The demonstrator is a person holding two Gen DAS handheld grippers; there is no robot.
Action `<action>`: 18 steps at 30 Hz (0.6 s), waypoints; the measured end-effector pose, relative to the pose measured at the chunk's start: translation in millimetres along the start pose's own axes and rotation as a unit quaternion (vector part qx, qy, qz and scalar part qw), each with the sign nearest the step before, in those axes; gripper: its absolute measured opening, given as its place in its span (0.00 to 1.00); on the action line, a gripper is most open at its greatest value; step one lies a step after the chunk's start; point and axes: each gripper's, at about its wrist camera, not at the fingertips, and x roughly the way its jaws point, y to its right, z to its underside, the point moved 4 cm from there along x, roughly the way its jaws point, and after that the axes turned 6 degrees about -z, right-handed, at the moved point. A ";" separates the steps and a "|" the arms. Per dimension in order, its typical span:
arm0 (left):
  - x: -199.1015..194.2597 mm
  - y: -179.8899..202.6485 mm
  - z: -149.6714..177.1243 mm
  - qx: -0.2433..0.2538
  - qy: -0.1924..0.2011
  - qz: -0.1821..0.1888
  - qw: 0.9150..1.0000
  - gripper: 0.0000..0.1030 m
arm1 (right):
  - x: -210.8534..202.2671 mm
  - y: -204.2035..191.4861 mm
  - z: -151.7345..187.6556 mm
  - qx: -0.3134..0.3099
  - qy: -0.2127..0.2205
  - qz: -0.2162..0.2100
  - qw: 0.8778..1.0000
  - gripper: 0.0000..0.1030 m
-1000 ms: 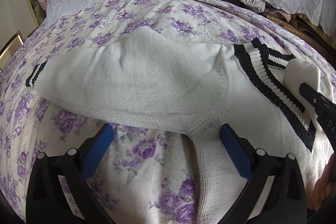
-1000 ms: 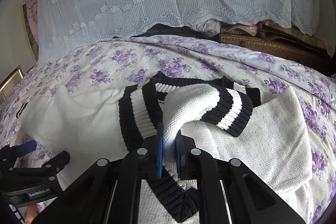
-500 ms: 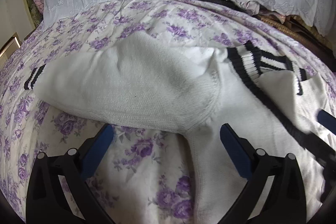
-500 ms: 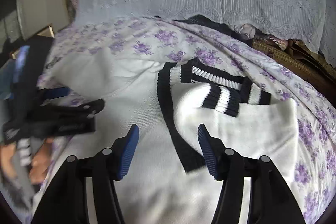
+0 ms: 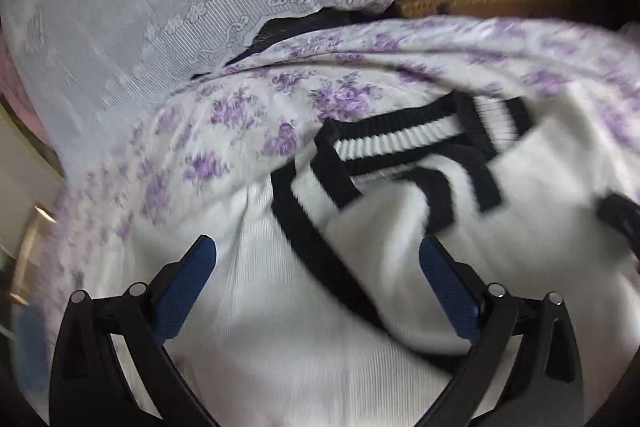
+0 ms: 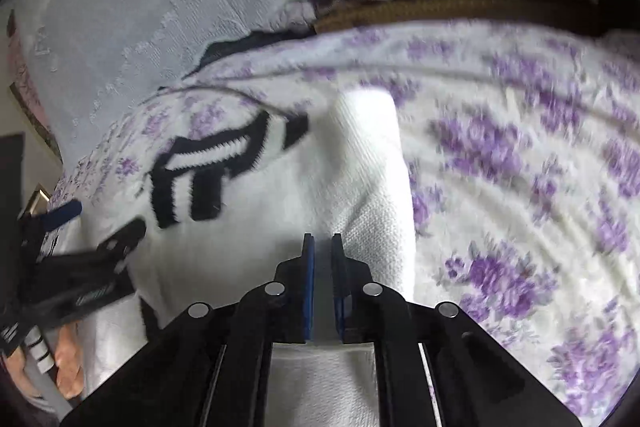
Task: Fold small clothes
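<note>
white sweater [image 5: 280, 327] on floral bedspread [image 6: 520, 187]; left gripper [image 5: 316, 267] fingers spread, released; right gripper [image 6: 322, 263] clenched on sweater's edge.

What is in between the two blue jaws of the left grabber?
In the left wrist view, the white sweater lies there, with its black neckline band slanting across. The left gripper stands wide open above it, holding nothing.

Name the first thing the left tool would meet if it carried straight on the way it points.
Probably the white sweater, around its black-striped V-neck collar, which lies directly ahead of the open left tool; blur leaves depth uncertain.
</note>
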 end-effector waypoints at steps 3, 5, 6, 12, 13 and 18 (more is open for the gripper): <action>22.6 -5.3 3.2 -0.035 -0.021 0.027 0.999 0.88 | 3.2 10.7 3.7 0.037 -0.003 -0.038 0.999 0.08; 23.4 -21.9 16.9 -0.083 -0.033 0.123 0.988 0.50 | 4.4 13.4 7.2 0.052 0.001 -0.054 0.997 0.08; 22.3 -31.0 26.7 -0.101 -0.041 0.155 0.982 0.45 | 4.6 12.3 9.6 0.052 0.004 -0.055 0.997 0.08; 3.8 -89.7 106.3 -0.161 -0.072 0.205 0.963 0.55 | 5.2 12.2 9.8 0.050 0.010 -0.059 0.997 0.10; 0.1 -95.7 114.1 -0.163 -0.071 0.210 0.961 0.60 | 4.5 12.2 10.3 0.049 0.010 -0.057 0.997 0.10; -17.2 -110.8 107.7 -0.203 -0.059 0.248 0.945 0.89 | 2.0 9.8 10.2 0.036 0.013 -0.053 0.998 0.15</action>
